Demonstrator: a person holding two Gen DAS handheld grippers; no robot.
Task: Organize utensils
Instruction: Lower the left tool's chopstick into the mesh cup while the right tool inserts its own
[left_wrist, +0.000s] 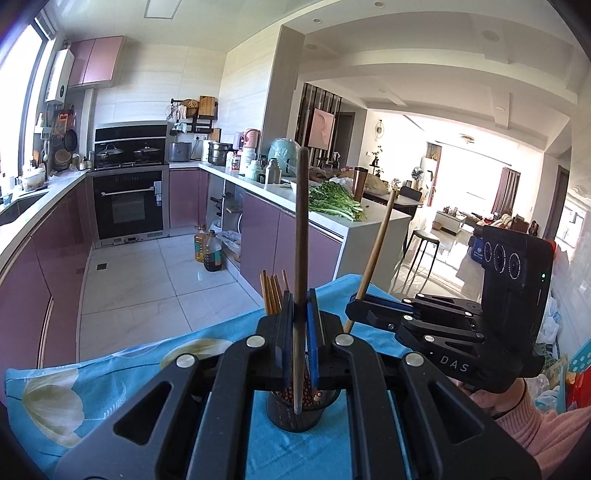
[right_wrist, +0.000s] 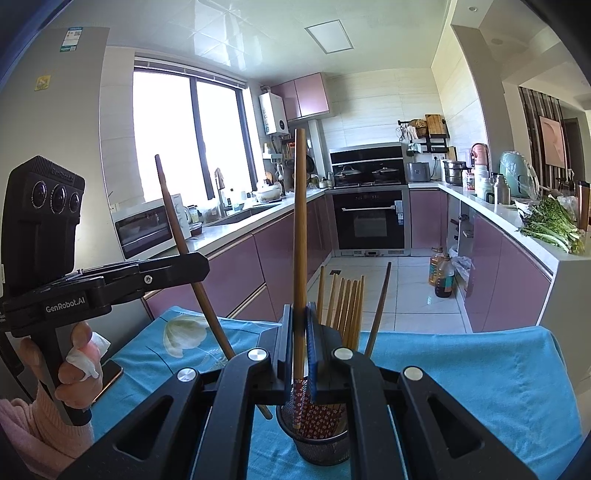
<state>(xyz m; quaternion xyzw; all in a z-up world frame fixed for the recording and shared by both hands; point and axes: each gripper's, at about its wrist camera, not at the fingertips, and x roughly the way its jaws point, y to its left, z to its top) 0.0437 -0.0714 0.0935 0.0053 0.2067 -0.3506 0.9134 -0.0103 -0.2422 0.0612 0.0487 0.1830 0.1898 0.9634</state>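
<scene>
Between my left gripper (left_wrist: 300, 328) jaws a single dark chopstick (left_wrist: 301, 229) stands nearly upright, the blue pads clenched on its lower part, with its tip reaching down into the mesh utensil holder (left_wrist: 301, 410) just below the jaws. Off to the right of those jaws my right gripper (left_wrist: 360, 308) shows side-on, clamped on a second, lighter chopstick (left_wrist: 376, 254) that leans away to the upper right.

From the right wrist view, that lighter chopstick (right_wrist: 300, 229) is pinched between the closed pads, upright, its patterned red end going into the mesh utensil holder (right_wrist: 317, 443) directly under the jaws. A bundle of pale chopsticks (right_wrist: 345, 306) rises just behind and right of the jaws, probably seated in the same holder, though the gripper body hides their bases. The left gripper (right_wrist: 195, 264) sits off to the left, its dark chopstick (right_wrist: 184, 236) slanting through the closed tips. Everything rests above a blue floral cloth (right_wrist: 480, 376).
</scene>
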